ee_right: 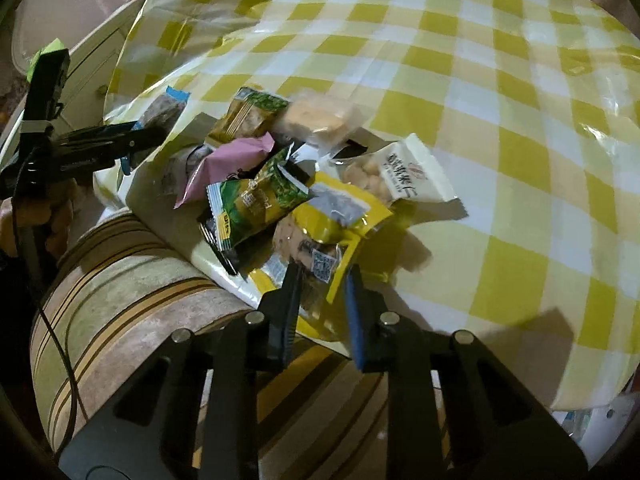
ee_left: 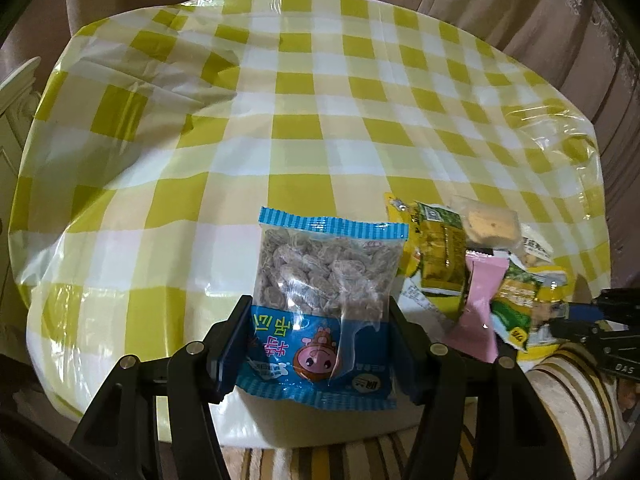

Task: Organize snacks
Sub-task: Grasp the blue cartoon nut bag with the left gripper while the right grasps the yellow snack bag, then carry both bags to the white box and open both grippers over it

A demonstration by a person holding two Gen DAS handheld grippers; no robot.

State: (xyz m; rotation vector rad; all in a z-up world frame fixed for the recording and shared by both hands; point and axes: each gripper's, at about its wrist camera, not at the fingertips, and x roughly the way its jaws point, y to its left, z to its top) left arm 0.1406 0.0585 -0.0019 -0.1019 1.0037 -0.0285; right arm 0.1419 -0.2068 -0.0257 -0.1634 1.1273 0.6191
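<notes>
Yellow-and-white checked plastic cloth [ee_left: 304, 128] covers the surface in both wrist views, glossy and creased.

From the left wrist view, the left hand-held gripper [ee_left: 320, 340] pinches a blue-edged clear plastic packet of grey-brown wrapped sweets [ee_left: 326, 280] by its lower half, one black finger on each side edge. The packet faces the camera upside down. Its blue label carries pink and yellow Chinese characters, too distorted to read, and a cartoon pig-like face. The packet sits near the front edge of the surface, just left of the snack pile.

From the right wrist view, the right hand-held gripper [ee_right: 322, 280] has its fingers drawn close together on the lower corner of a yellow foil pouch with a clear window [ee_right: 332, 220], which lies at the front of the pile, overhanging the surface edge. A printed QR code shows on the pouch between the fingers.

The pile also holds a green-and-yellow foil packet [ee_right: 256, 196] with small unreadable print, a pink wrapped bar [ee_right: 236, 156], a second green-and-gold packet [ee_right: 250, 114], a clear-wrapped pale biscuit [ee_right: 316, 118], and a white packet of round pale nuts [ee_right: 404, 172] bearing Chinese characters, too small to read with certainty.

A striped beige cushion [ee_right: 120, 272] sits below the surface edge.
</notes>
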